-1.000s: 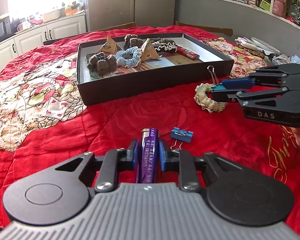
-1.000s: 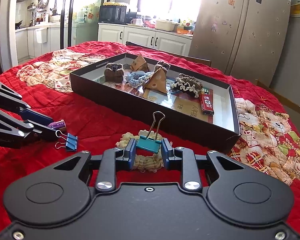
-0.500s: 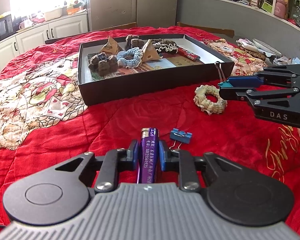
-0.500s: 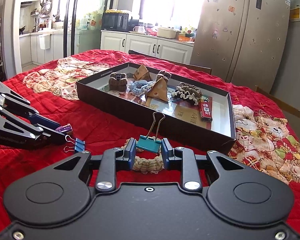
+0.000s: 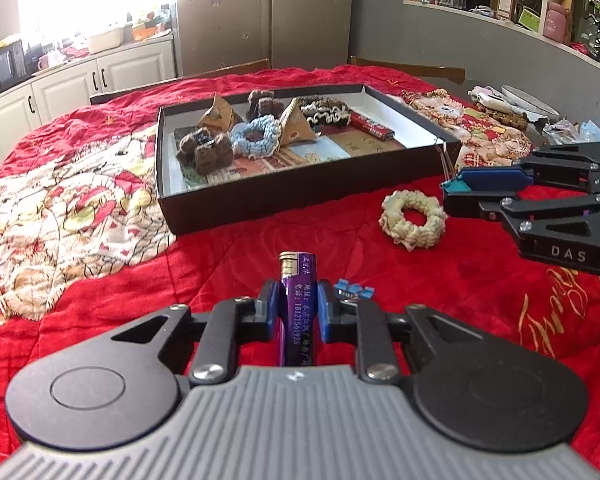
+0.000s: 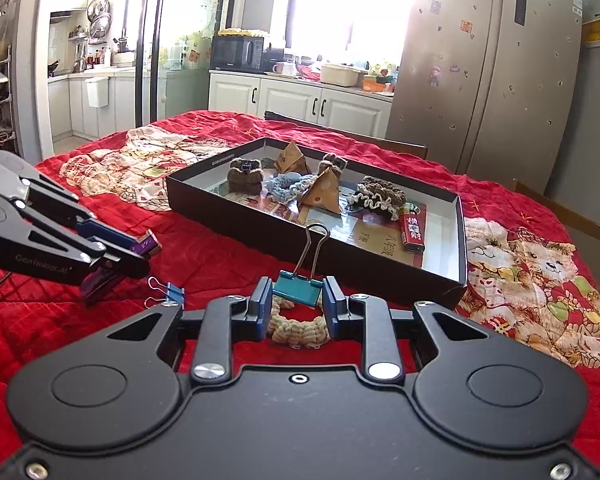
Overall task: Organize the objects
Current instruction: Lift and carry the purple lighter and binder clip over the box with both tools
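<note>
My left gripper (image 5: 298,306) is shut on a purple lighter (image 5: 297,300) and holds it above the red cloth; it also shows in the right wrist view (image 6: 140,256). My right gripper (image 6: 297,300) is shut on a teal binder clip (image 6: 299,293), lifted above a cream scrunchie (image 6: 296,330); it shows at the right of the left wrist view (image 5: 456,192). A small blue binder clip (image 5: 354,290) lies on the cloth just beyond my left fingers. A black open box (image 5: 300,192) farther back holds scrunchies, paper pyramids and a red lighter (image 5: 370,125).
The table is covered by a red cloth with cartoon patches (image 5: 80,200). Clutter and a dish (image 5: 528,100) sit at the far right edge. Wooden chair backs (image 5: 408,68) stand behind the table. White cabinets and a refrigerator (image 6: 488,60) are beyond.
Both grippers have risen with their objects. The teal clip has come up off the cream scrunchie, and the purple lighter is higher above the cloth. The small blue clip has stayed put.
</note>
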